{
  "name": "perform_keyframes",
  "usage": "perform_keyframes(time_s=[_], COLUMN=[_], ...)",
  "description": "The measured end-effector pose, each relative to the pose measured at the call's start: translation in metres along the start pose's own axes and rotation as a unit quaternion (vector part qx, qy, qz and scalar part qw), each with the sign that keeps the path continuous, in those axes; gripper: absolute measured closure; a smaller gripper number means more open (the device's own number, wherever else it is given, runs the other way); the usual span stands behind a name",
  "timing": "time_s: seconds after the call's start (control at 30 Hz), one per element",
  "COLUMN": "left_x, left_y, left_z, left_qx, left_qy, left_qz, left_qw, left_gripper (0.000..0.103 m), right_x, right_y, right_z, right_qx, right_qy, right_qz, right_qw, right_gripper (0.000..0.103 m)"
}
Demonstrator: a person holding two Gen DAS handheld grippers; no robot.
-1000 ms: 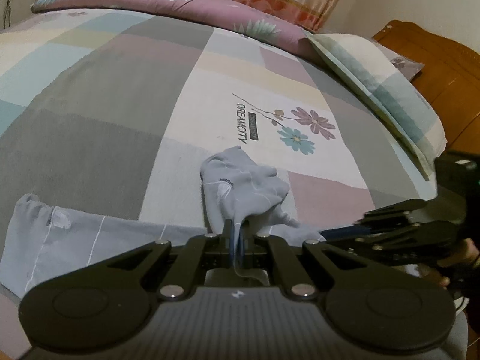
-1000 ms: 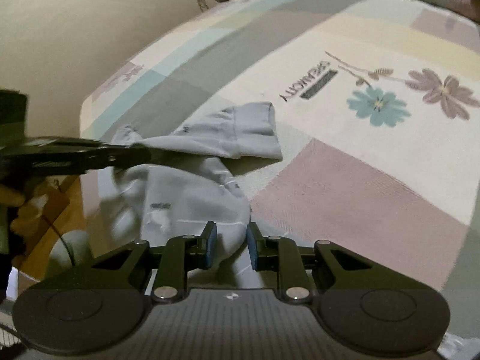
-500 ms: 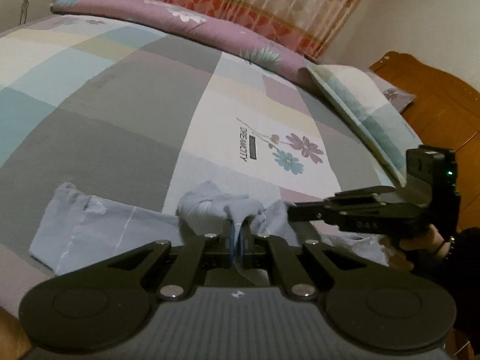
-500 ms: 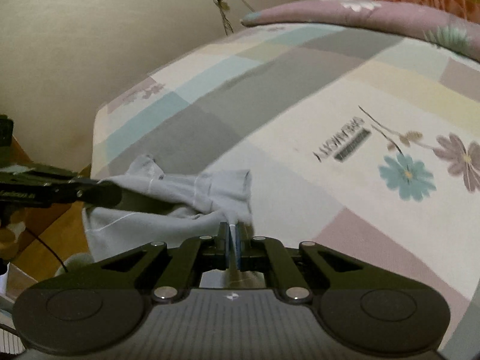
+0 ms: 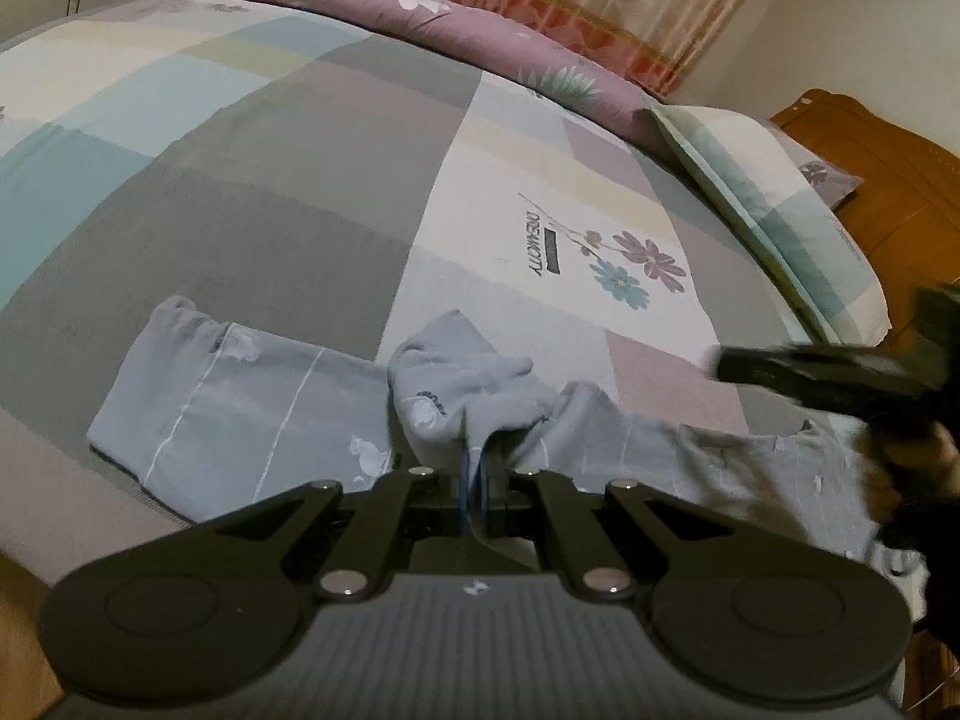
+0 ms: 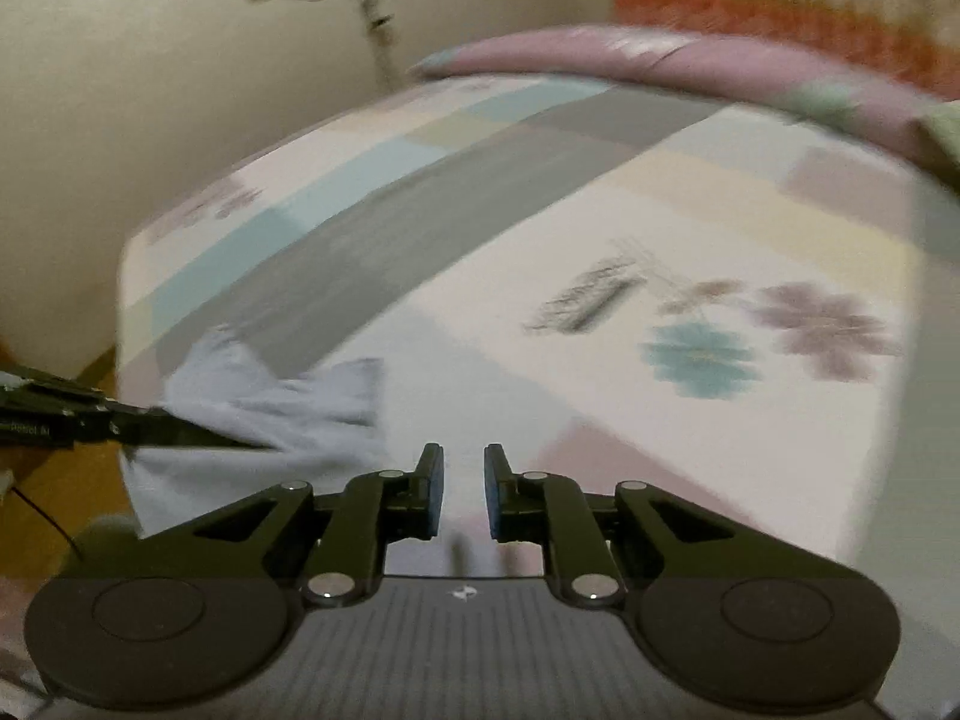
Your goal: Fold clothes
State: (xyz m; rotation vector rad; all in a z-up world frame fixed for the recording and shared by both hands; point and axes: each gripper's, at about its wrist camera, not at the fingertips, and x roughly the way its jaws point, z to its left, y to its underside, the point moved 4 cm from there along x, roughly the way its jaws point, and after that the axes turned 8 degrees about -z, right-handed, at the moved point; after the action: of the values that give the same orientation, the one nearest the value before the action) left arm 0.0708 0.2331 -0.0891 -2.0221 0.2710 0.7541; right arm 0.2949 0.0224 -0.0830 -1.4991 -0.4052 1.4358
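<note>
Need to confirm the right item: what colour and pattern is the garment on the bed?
Light grey-blue garment with thin white lines and small white prints; clearest in the left wrist view.

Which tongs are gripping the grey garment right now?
The left tongs: they are shut on a bunched fold of the grey garment. The right tongs are opening with nothing between them.

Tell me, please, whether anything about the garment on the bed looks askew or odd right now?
Yes. The light blue garment lies flat on the bedspread at its left end only. Its middle is bunched into a crumpled hump where the left gripper pinches it. The right gripper is opening, with nothing between its pads.
</note>
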Motion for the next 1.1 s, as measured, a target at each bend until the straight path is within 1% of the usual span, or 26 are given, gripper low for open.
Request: perform_keyframes(time_s=[0.03,0.1,0.2,0.3,0.37,0.5,0.63,0.7,0.8,0.83,0.9,0.97,1.03,1.07,1.1], left_x=[0.001,0.005,0.008,0.011,0.013,0.016,0.018,0.018,0.015,0.015,0.014,0.015,0.015,0.015,0.015], left_y=[0.0,0.0,0.001,0.002,0.002,0.003,0.005,0.005,0.008,0.009,0.011,0.013,0.015,0.014,0.014], left_z=[0.0,0.001,0.002,0.004,0.004,0.003,0.002,0.003,0.002,0.002,0.002,0.001,0.0,-0.001,-0.001], left_qx=[0.001,0.004,0.005,0.009,0.013,0.018,0.02,0.024,0.03,0.031,0.034,0.041,0.041,0.04,0.04], left_qy=[0.0,-0.003,-0.007,-0.014,-0.019,-0.027,-0.036,-0.045,-0.054,-0.057,-0.063,-0.066,-0.067,-0.067,-0.066], left_qz=[0.001,0.004,0.01,0.018,0.024,0.034,0.04,0.043,0.048,0.05,0.054,0.059,0.061,0.061,0.061], left_qw=[1.0,1.0,0.9999,0.9997,0.9994,0.9989,0.9984,0.9977,0.9969,0.9966,0.996,0.9953,0.995,0.9951,0.9951], left_gripper=[0.101,0.101,0.101,0.101,0.101,0.101,0.101,0.101,0.101,0.101,0.101,0.101,0.101,0.101,0.101], right_x=[-0.017,-0.049,-0.093,-0.127,-0.142,-0.148,-0.143,-0.143,-0.148,-0.15,-0.153,-0.154,-0.156,-0.158,-0.161], right_y=[0.007,0.028,0.072,0.113,0.134,0.161,0.172,0.174,0.176,0.177,0.18,0.183,0.182,0.181,0.18], right_z=[-0.002,-0.002,0.01,0.02,0.022,0.023,0.017,0.015,0.014,0.014,0.014,0.011,0.01,0.011,0.013], right_qx=[-0.011,-0.039,-0.085,-0.106,-0.12,-0.17,-0.177,-0.175,-0.168,-0.167,-0.168,-0.165,-0.162,-0.162,-0.167], right_qy=[0.01,0.025,0.045,0.054,0.072,0.106,0.101,0.103,0.095,0.092,0.086,0.089,0.098,0.101,0.104], right_qz=[0.002,0.019,0.065,0.105,0.125,0.144,0.15,0.15,0.147,0.148,0.153,0.151,0.14,0.132,0.123], right_qw=[1.0,0.999,0.993,0.987,0.982,0.969,0.967,0.968,0.97,0.971,0.97,0.971,0.972,0.973,0.973], right_gripper=[0.086,0.086,0.086,0.087,0.086,0.086,0.086,0.098,0.099,0.102,0.103,0.103,0.101,0.099,0.09])
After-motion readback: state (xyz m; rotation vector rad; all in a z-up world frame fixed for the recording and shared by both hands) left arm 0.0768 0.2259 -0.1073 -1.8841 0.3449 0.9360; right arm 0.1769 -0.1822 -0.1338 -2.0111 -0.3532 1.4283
